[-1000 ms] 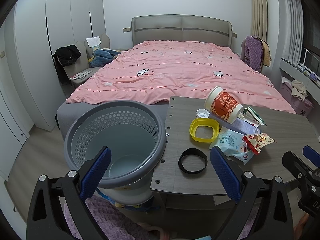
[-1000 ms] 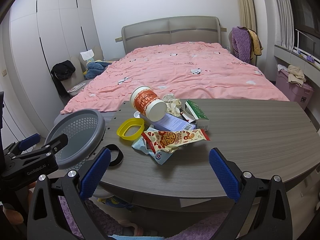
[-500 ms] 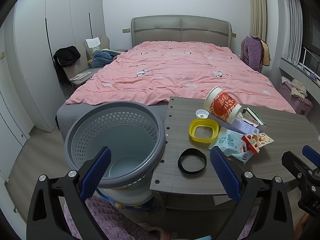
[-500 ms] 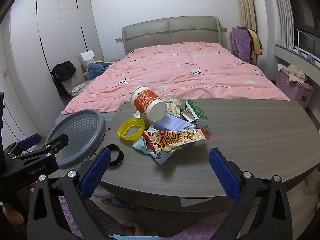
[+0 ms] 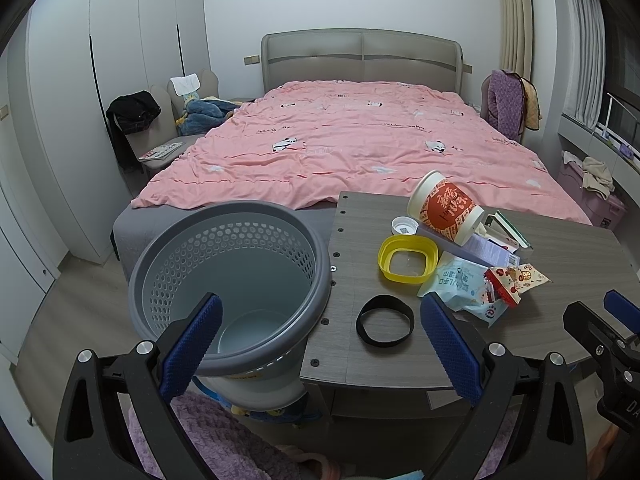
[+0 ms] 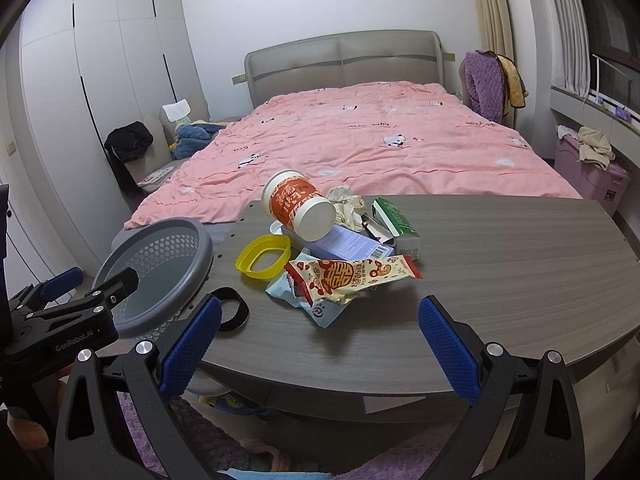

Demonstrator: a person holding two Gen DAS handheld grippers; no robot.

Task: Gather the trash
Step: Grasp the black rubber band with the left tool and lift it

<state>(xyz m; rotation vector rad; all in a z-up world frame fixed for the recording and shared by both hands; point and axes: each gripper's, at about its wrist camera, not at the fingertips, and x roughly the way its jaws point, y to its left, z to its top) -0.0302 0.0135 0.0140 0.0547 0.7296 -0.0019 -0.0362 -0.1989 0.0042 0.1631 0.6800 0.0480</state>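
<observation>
Both the left hand-held gripper (image 5: 318,340) and right hand-held gripper (image 6: 318,340) gape wide, empty; the grey perforated plastic basket (image 5: 168,264) sits lower left, litter mid-frame on the grey wood-grain table (image 6: 500,264).

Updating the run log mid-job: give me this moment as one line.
phase: before first pick | left claw: open, empty | right claw: open, empty | bin: empty | trash: cup, wrapper on table

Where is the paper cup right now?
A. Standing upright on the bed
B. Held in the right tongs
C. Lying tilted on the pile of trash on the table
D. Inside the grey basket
C: the cup lies tilted on the trash on the table; both tongs are open.
</observation>
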